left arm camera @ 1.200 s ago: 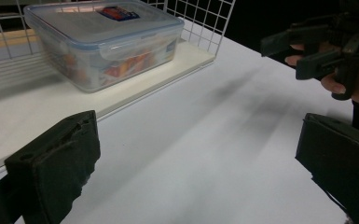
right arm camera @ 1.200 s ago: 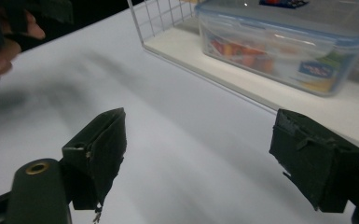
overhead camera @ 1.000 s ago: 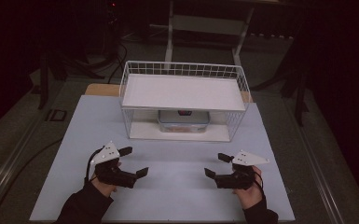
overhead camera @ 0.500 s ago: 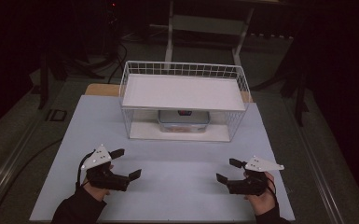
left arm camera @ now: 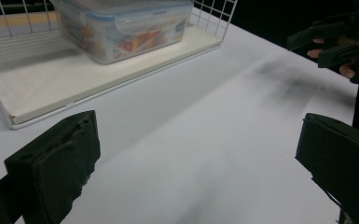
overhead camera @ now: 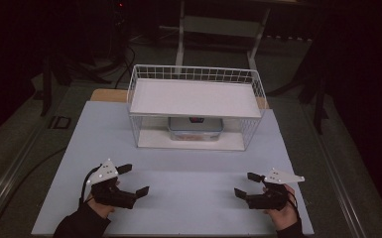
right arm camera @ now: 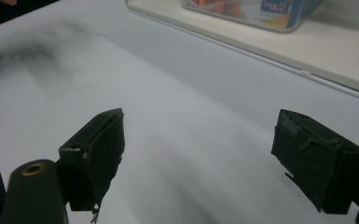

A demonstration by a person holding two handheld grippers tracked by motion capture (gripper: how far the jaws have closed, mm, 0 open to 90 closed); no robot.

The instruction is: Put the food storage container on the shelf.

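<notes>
A white wire rack with a flat top shelf stands at the back middle of the white table. Under the shelf, on the rack's base board, sits a clear lidded food box with colourful contents. My left gripper rests low at the front left, open, nothing between its jaws. My right gripper rests at the front right, open and empty too. Both point inward toward the table's middle. The right gripper and its hand are also in the left gripper view, at the upper right.
Dark floor surrounds the table. A metal frame stands behind it, and cables run along the floor at the left. A wooden board edge peeks out behind the rack.
Both grippers have drawn back toward the table's front edge and apart from each other, the left going left and the right going right. Both stay open.
</notes>
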